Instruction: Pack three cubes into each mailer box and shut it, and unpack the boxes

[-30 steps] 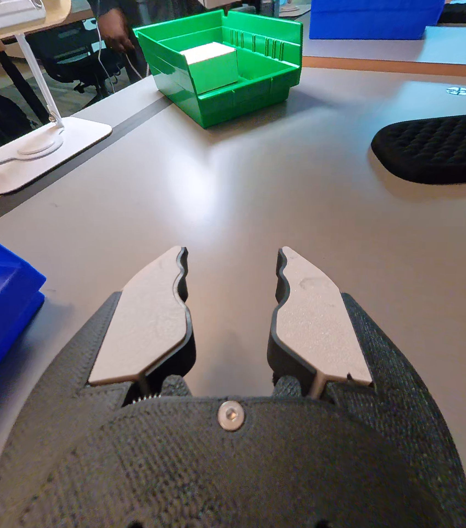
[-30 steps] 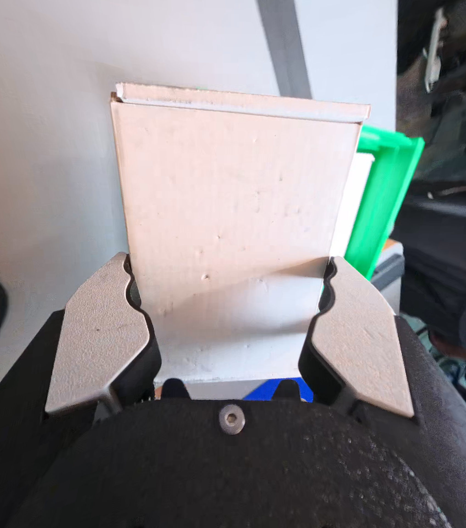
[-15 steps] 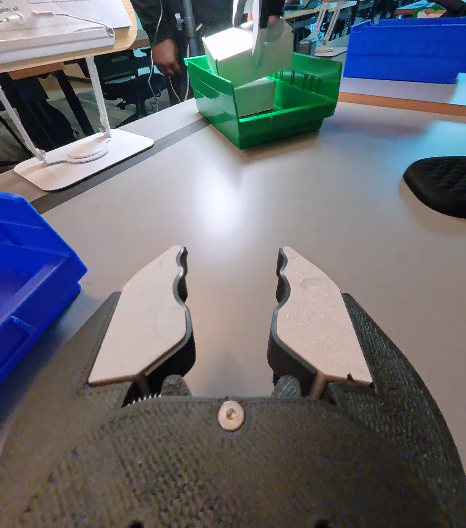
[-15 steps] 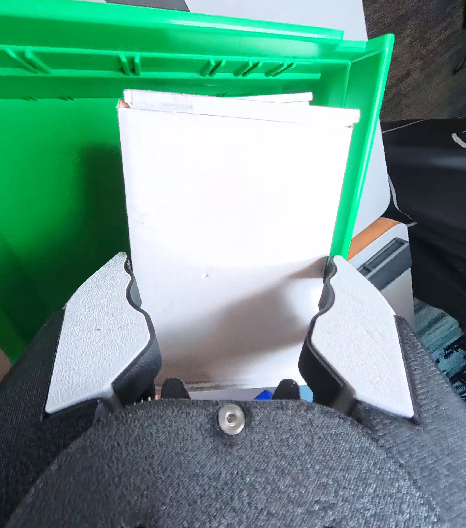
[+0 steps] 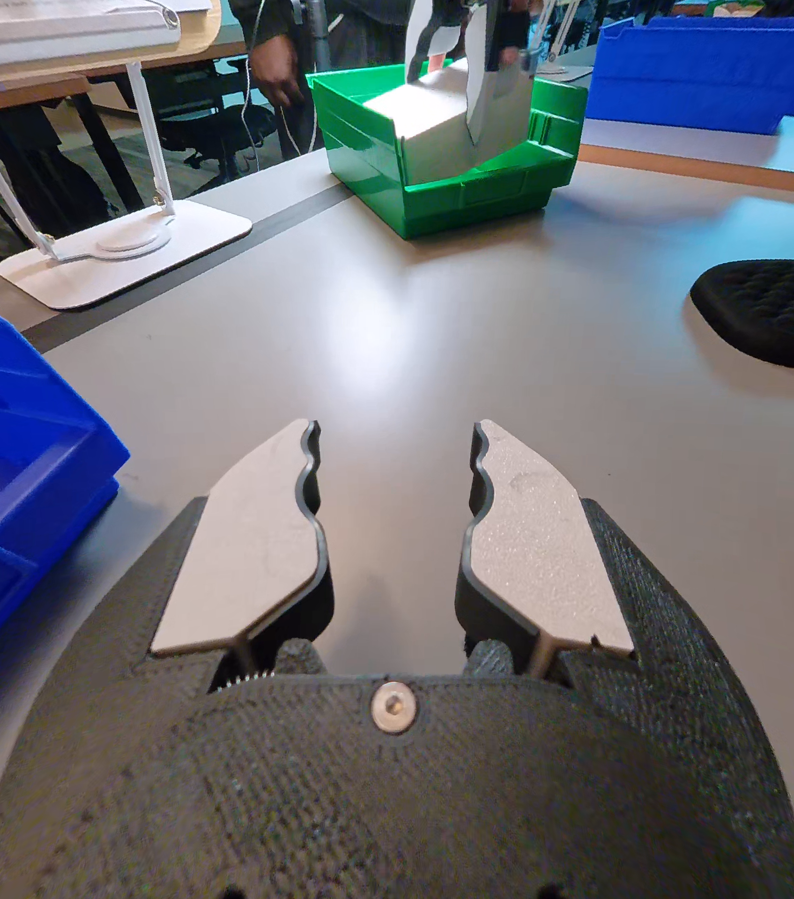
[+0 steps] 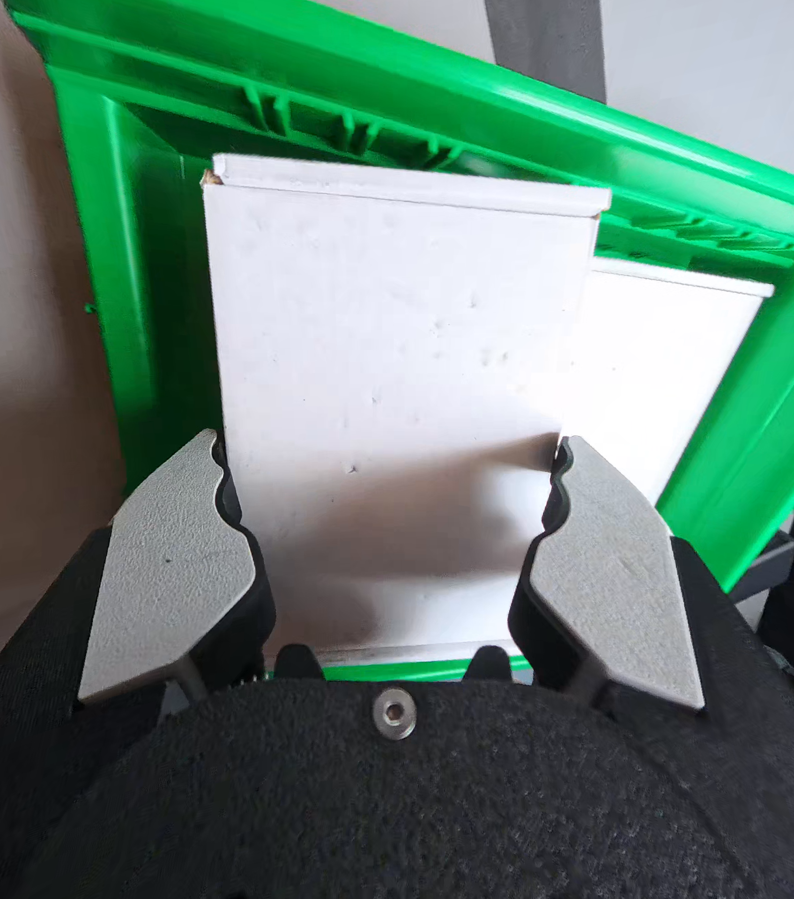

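My right gripper (image 6: 387, 440) is shut on a closed white mailer box (image 6: 385, 340) and holds it down inside the green bin (image 6: 433, 112). A second white mailer box (image 6: 653, 350) sits in the bin just to its right. In the left wrist view the green bin (image 5: 458, 194) stands far ahead with the held box (image 5: 433, 131) and the right gripper (image 5: 492, 87) above it. My left gripper (image 5: 395, 433) is open and empty, low over the grey table (image 5: 433, 340). No cubes are in view.
A blue bin (image 5: 20, 462) sits at my left gripper's left. A white stand's base (image 5: 127, 248) is at the back left. A black textured mat (image 5: 784, 316) lies at the right. Another blue bin (image 5: 711, 68) stands on the far table. A person's hand (image 5: 278, 73) hangs behind the green bin. My right fingertips sit around 45 centimeters from my left ones.
My right gripper has carried the mailer box from above the table over the green bin and lowered it in beside the other box. My left gripper has drawn back slightly, still open.
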`<control>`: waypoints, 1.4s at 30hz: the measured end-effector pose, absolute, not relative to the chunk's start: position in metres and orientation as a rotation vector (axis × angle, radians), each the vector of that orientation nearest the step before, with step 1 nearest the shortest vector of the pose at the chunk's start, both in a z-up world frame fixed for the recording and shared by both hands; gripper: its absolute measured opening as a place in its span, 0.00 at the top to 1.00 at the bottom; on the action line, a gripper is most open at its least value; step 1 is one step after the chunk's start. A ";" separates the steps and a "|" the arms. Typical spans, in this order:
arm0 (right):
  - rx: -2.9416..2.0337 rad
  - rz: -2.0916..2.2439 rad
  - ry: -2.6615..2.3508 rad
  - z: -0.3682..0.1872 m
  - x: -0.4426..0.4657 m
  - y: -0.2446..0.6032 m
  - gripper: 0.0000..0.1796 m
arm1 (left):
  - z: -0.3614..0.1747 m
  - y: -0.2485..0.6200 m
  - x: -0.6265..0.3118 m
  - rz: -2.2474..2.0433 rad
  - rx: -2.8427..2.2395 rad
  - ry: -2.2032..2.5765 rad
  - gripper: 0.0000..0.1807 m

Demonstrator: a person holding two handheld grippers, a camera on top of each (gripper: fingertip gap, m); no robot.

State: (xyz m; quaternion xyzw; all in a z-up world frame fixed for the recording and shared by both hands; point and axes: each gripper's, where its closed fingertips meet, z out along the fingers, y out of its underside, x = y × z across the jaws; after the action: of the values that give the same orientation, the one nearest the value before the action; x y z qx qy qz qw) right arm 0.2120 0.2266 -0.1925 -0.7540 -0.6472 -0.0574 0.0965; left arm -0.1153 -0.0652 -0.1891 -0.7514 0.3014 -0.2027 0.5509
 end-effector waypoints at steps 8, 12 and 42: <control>-2.262 -0.180 -1.847 -0.220 0.210 0.220 0.37 | -0.186 -0.066 -0.118 -0.440 -1.767 0.723 0.67; -2.259 -0.151 -1.778 -0.208 0.211 0.217 0.37 | -0.186 -0.066 -0.121 -0.425 -1.766 0.723 0.67; -1.976 -0.548 -1.785 -0.247 0.175 0.125 0.83 | -0.251 0.028 -0.261 0.094 -2.383 1.185 0.80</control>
State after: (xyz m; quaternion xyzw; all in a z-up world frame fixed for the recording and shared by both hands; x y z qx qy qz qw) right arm 0.1748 0.1251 -0.2469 -0.7107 -0.6420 -0.1972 0.2096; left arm -0.2613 0.0277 -0.2514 -0.8694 0.4323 0.0345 0.2369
